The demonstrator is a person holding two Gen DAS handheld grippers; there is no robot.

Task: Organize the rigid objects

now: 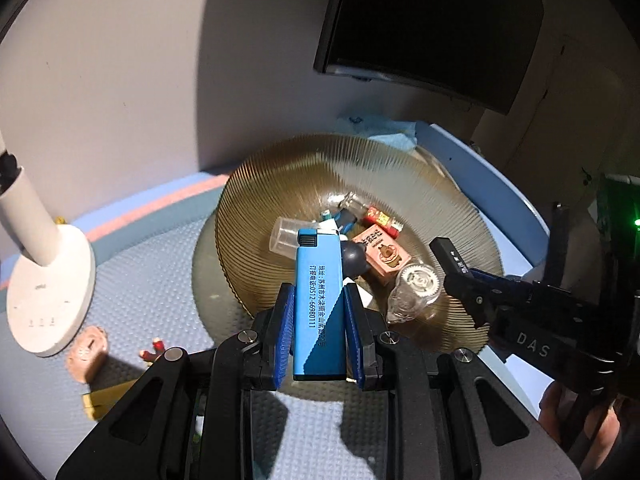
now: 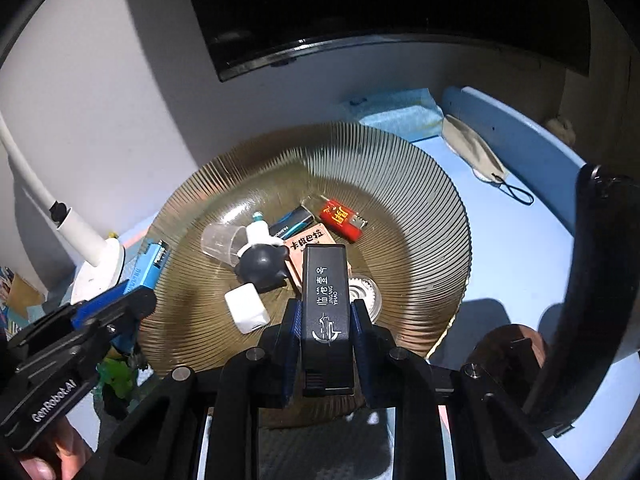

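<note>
A ribbed amber glass plate (image 1: 280, 184) (image 2: 420, 208) holds several small things: a red lighter (image 2: 342, 218), a pink box (image 1: 382, 254), a clear cup (image 2: 220, 240), a dark round toy (image 2: 262, 266), a white charger (image 2: 246, 308) and a clear round cap (image 1: 416, 284). My left gripper (image 1: 318, 300) is shut on a blue lighter (image 1: 318, 280), held above the plate's near rim. My right gripper (image 2: 326, 312) is shut on a black lighter (image 2: 324, 300), held over the plate. Each gripper shows at the edge of the other's view.
A white lamp base (image 1: 48, 292) stands at the left on the blue mat. A brown round toy (image 1: 86, 354) and a small figure (image 1: 154, 350) lie near it. A dark monitor (image 1: 432, 28) hangs behind. A blue cloth (image 2: 396, 114) and a beige pouch (image 2: 472, 148) lie beyond the plate.
</note>
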